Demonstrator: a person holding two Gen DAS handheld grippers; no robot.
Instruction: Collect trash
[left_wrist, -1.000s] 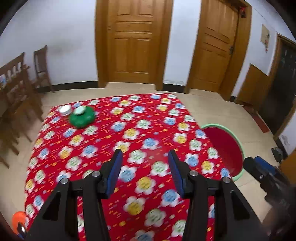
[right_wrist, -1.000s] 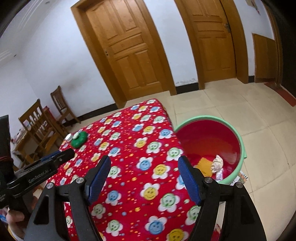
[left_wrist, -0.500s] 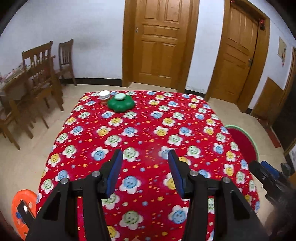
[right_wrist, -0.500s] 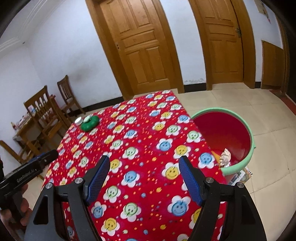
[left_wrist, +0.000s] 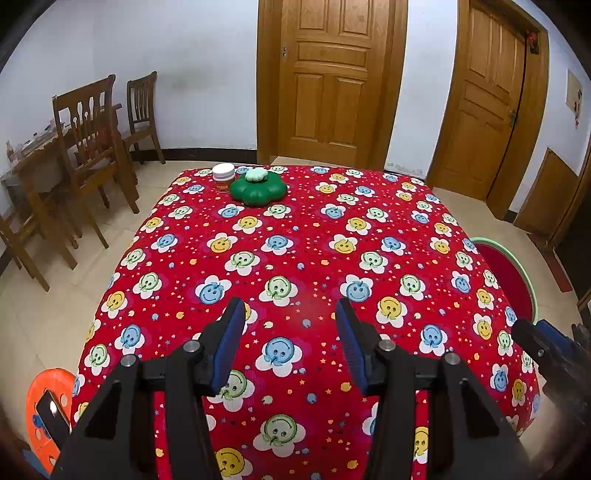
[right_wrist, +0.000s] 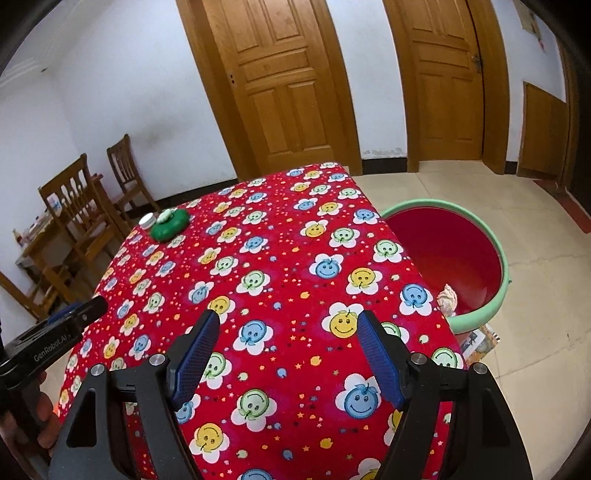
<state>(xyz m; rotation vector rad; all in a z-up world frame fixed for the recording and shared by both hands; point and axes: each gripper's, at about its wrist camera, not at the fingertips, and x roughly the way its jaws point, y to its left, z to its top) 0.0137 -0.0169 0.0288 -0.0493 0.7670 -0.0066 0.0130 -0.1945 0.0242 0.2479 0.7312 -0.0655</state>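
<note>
red flowered cloth (left_wrist: 314, 236) covers my worktop; left tongs (left_wrist: 291, 325) and right tongs (right_wrist: 286, 341) hover open, empty, beside the red bin (right_wrist: 476, 314).

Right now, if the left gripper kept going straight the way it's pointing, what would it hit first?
Probably the red flowered tablecloth. The left gripper points down at bare cloth with open, empty jaws; the green container sits well beyond, though depth is hard to judge.

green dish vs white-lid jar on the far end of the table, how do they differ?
The green dish is low, wide and flower-shaped; the white-lid jar is a plain narrow cylinder. The dish is all green with a pale knob; the jar has a reddish body. Both stand upright, side by side on the tablecloth.
</note>
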